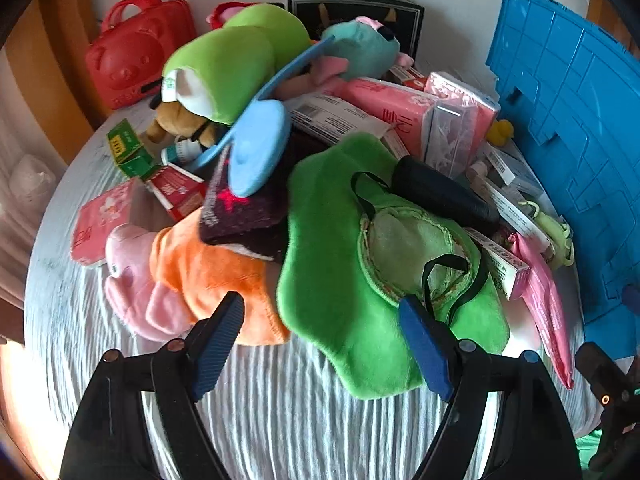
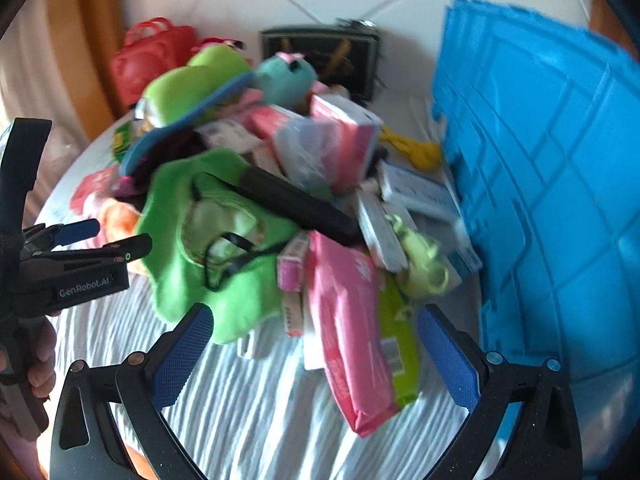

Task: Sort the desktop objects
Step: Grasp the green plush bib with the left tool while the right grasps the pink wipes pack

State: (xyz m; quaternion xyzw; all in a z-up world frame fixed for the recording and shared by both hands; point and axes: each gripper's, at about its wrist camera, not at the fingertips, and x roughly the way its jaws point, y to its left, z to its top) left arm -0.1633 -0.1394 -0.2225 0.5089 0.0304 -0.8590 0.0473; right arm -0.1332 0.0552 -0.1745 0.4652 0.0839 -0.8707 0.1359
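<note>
Fingers of the left gripper [image 1: 320, 344] and right gripper [image 2: 316, 356] stand spread, empty, above the heap on the striped grey bench [image 1: 280, 420]. Better to take the top-lying bright green plush cloth [image 1: 332, 280] by its near edge first.

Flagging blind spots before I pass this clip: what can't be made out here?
- Blue crate: cut off by the right edge in both views; its contents are hidden.
- Printed boxes: text too small in the left wrist view, blurred in the right.
- Black framed item: lower part hidden behind the teal plush.
- Items under the green plush mat: covered.
</note>
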